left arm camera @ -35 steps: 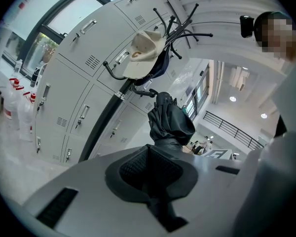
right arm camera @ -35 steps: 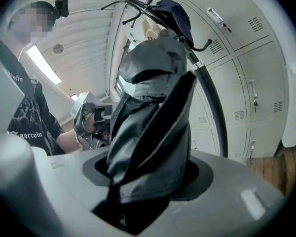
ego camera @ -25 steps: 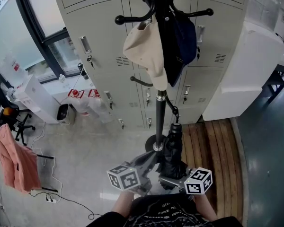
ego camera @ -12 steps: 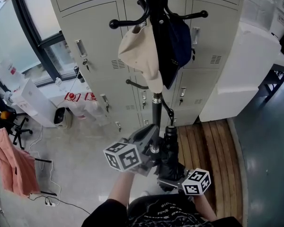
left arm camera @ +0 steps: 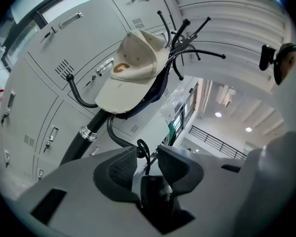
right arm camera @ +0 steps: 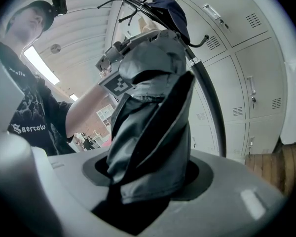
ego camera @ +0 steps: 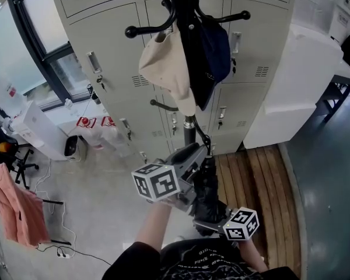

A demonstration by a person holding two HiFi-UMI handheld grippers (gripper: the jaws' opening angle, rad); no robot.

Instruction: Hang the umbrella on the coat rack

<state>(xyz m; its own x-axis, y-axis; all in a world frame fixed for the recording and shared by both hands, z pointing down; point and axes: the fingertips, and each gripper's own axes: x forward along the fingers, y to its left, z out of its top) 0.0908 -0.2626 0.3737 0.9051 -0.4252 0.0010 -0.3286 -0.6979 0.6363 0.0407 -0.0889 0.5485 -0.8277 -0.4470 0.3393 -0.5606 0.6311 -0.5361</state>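
clamped in right gripper (right arm camera: 148, 174): folded black umbrella (ego camera: 209, 186), upright, at 6 o'clock of coat rack (ego camera: 189, 134) pole, just beside it. not yet on any hook. at 9 o'clock of umbrella: left gripper (left arm camera: 146, 149), held level, aimed at pole. jaws spread, just been opening; thin black strap (left arm camera: 147, 165) loop in gap, pads not pressing it. on upper hooks: beige cap (ego camera: 165, 69) at 9 o'clock of pole, navy cap (ego camera: 214, 51) at 3 o'clock. behind rack: grey lockers (ego camera: 105, 34). at 4 o'clock of rack base: wooden platform (ego camera: 254, 174).
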